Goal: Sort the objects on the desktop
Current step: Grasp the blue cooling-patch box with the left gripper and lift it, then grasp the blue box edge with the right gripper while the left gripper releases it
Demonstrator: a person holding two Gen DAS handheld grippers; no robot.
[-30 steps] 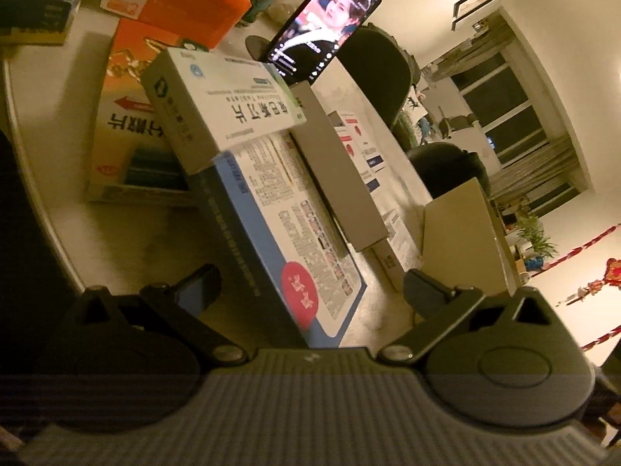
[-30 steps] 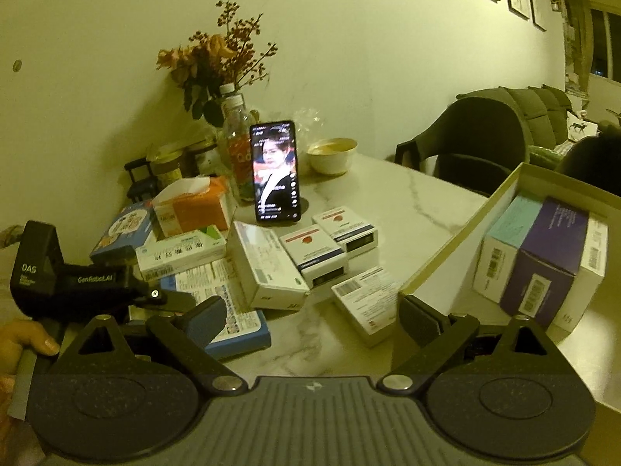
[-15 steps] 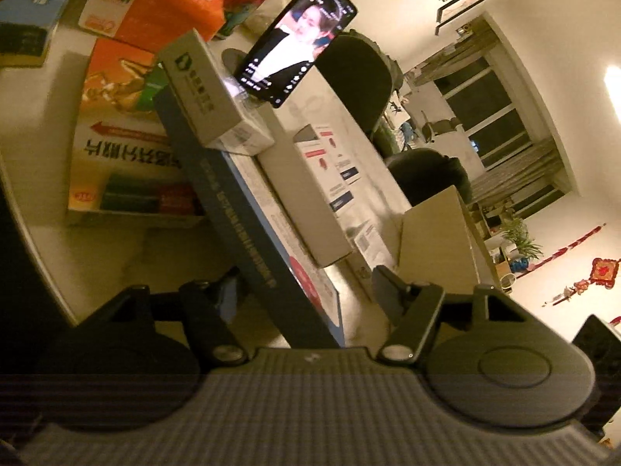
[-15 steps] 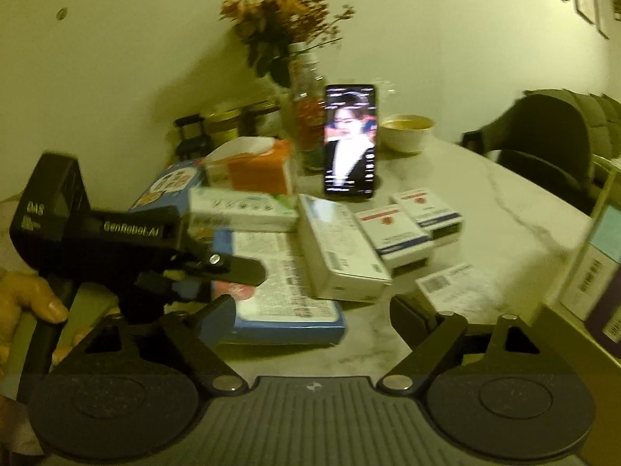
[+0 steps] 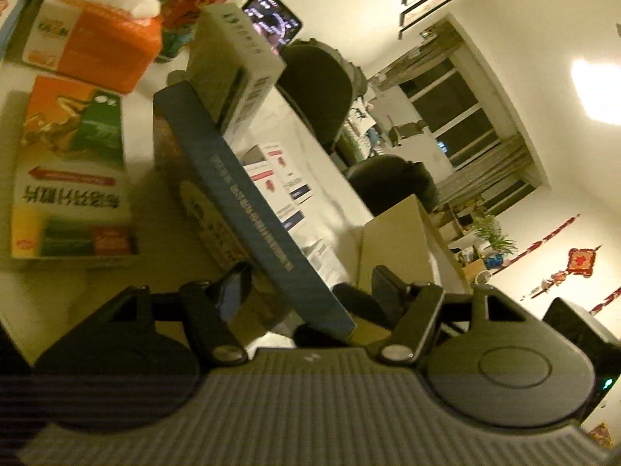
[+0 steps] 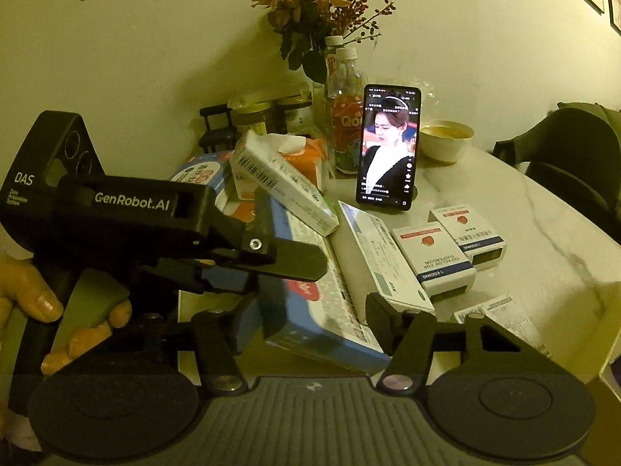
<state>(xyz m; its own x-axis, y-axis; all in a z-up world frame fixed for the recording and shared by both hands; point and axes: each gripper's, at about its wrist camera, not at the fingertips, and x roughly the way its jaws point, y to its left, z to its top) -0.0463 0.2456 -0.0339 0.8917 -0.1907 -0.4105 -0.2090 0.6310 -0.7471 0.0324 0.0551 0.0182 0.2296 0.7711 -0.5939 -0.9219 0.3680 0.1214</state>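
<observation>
My left gripper (image 5: pixel 308 285) is shut on the near edge of a large flat blue box (image 5: pixel 252 209) and tilts it up off the table. A small white and green box (image 5: pixel 236 62) rides on its raised far end, tipped. In the right wrist view the left gripper (image 6: pixel 271 260) clamps the blue box (image 6: pixel 322 310), with the small box (image 6: pixel 283 182) slanting on top. My right gripper (image 6: pixel 310 314) is open, its fingers on either side of the blue box's near corner without gripping it.
A marble table (image 6: pixel 535 225) holds several small medicine boxes (image 6: pixel 432 256), a long white box (image 6: pixel 382 256), a propped phone (image 6: pixel 388 147), an orange tissue box (image 5: pixel 97 39), a colourful flat box (image 5: pixel 70 178), bottles and a bowl (image 6: pixel 446 139). An open cardboard box (image 5: pixel 399 240) stands right.
The left gripper closed on the blue box and tilted it up steeply; the small white box on it tipped. The right gripper moved left, up to the box.
</observation>
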